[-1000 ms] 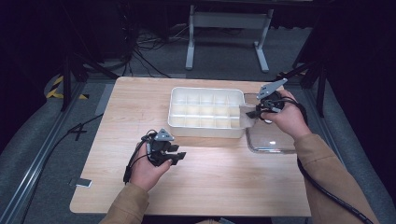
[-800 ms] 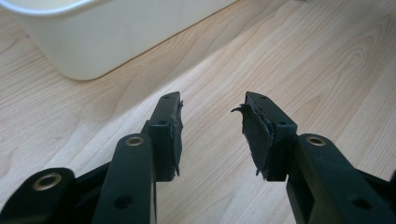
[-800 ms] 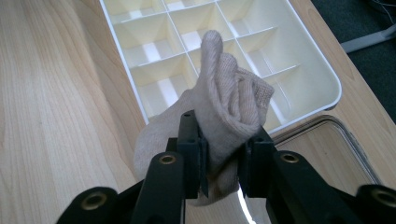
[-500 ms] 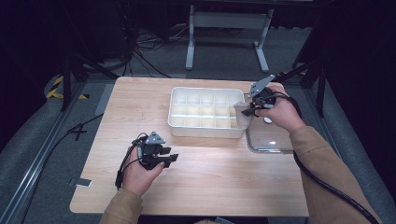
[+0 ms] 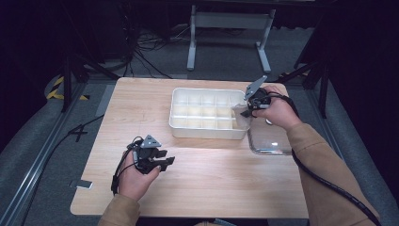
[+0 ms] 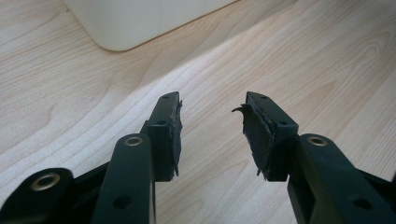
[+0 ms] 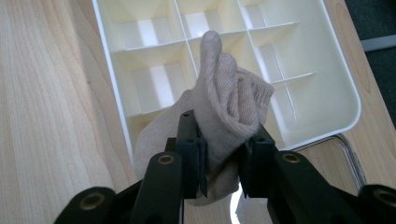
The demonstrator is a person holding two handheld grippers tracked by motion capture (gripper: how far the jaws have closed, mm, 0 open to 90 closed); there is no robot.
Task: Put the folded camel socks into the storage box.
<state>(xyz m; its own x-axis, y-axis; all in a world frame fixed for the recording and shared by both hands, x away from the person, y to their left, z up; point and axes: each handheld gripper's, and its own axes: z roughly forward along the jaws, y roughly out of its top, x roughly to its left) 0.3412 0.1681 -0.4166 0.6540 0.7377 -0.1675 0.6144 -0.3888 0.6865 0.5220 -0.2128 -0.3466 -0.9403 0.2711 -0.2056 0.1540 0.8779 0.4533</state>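
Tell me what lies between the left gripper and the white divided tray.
Only bare wooden table lies between the left gripper and the white divided tray, per the left gripper view.

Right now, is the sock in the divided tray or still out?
Out. The right gripper clamps the bunched beige sock above the white divided tray, whose visible compartments are empty.

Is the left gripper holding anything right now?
No, the left gripper has open jaws with just bare wooden table between them.
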